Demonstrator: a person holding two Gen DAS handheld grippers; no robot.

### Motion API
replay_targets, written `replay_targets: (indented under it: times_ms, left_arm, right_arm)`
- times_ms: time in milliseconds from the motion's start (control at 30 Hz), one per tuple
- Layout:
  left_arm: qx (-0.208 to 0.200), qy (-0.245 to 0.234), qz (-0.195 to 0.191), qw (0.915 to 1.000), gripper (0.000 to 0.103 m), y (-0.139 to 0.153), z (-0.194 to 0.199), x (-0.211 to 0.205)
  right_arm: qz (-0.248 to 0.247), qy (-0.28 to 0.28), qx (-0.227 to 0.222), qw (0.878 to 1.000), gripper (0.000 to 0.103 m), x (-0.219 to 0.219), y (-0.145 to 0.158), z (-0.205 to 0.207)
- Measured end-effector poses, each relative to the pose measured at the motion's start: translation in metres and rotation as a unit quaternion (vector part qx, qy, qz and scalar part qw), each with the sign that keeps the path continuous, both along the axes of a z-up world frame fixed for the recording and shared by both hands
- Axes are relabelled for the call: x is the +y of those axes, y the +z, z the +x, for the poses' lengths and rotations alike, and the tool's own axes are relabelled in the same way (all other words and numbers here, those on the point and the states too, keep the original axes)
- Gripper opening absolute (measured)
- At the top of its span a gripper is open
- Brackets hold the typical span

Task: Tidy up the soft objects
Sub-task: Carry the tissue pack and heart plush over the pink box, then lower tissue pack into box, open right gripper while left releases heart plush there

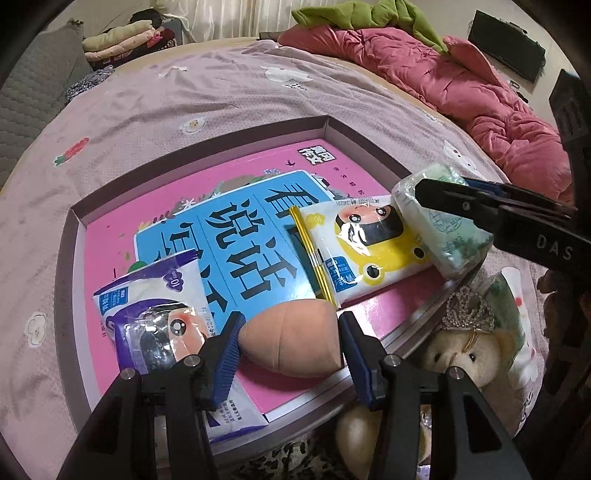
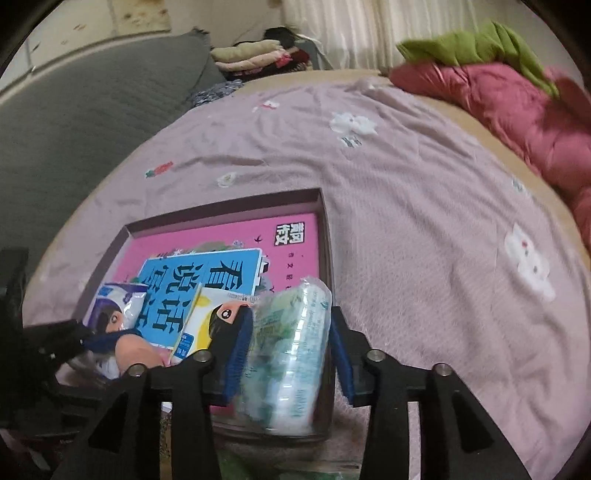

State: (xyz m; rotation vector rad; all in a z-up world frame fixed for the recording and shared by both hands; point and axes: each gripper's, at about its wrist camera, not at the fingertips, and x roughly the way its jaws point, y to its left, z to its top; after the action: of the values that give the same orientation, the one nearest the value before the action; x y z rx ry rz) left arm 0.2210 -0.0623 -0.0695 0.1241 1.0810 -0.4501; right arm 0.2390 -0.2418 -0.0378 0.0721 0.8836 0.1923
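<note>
A shallow box [image 1: 74, 229] lined with a pink and blue book lies on the bed. My left gripper [image 1: 288, 347] is shut on a peach egg-shaped soft toy [image 1: 291, 339] low over the box's near edge. A purple tissue pack [image 1: 155, 310] lies at its left, a yellow tissue pack [image 1: 354, 247] further in. My right gripper [image 2: 288, 343] is shut on a green tissue pack [image 2: 291, 354] and holds it above the box's right edge; it shows in the left wrist view [image 1: 447, 218] too. A cream teddy bear [image 1: 465, 354] with a tiara lies outside the box.
The mauve bedsheet [image 2: 424, 221] spreads beyond the box. A pink quilt [image 1: 461, 85] and green cloth [image 1: 369, 14] lie at the far right. Folded clothes [image 1: 122, 37] sit at the far left by a grey cushion [image 2: 92, 103]. Another pack [image 1: 517, 325] lies beside the bear.
</note>
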Motion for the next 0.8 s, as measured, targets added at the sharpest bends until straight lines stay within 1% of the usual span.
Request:
replay_targets:
  times_ms: [67, 233, 500, 633, 800]
  left_arm:
    - [0.0, 0.0, 0.001, 1.0, 0.053, 0.0, 0.0, 0.0]
    - [0.0, 0.0, 0.002, 1.0, 0.052, 0.0, 0.0, 0.0]
    - [0.005, -0.003, -0.004, 1.0, 0.053, 0.0, 0.0, 0.003]
    - [0.011, -0.005, -0.014, 0.9998, 0.053, 0.0, 0.001, 0.005]
    - [0.005, -0.005, -0.018, 0.9998, 0.055, 0.003, 0.001, 0.005]
  right_arm:
    - [-0.008, 0.008, 0.001, 1.0, 0.053, 0.002, 0.0, -0.001]
    - [-0.027, 0.001, -0.016, 1.0, 0.053, -0.001, 0.006, -0.004]
    - [-0.022, 0.005, -0.019, 1.0, 0.054, 0.0, 0.009, -0.004]
    - [-0.023, 0.009, -0.026, 0.999, 0.058, 0.001, 0.011, -0.005]
    - [-0.022, 0.009, -0.026, 0.999, 0.058, 0.001, 0.012, -0.005]
